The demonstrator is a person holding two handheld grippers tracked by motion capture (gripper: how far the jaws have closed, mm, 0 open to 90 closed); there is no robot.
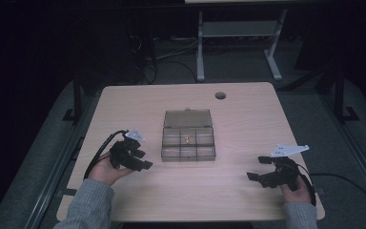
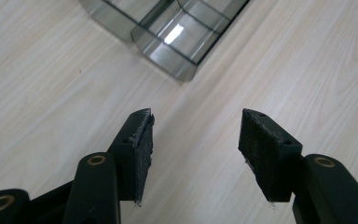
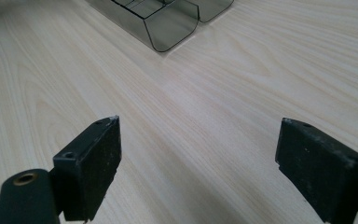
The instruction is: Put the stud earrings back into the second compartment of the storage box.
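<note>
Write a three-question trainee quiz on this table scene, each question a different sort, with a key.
1. True or false: the lid of the clear smoky plastic compartment box is open.
2. Which gripper has its jaws spread wider? A) left gripper B) right gripper
3. Fill in: a small reddish item lies in the box's ___ row, middle compartment.

Key: 1 true; 2 B; 3 back.

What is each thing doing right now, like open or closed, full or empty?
Clear compartment box: lid open, one small reddish thing in a middle compartment.
Left gripper: open, empty, near the box.
Right gripper: open, empty, farther from the box.
Table: box resting on it.
</note>
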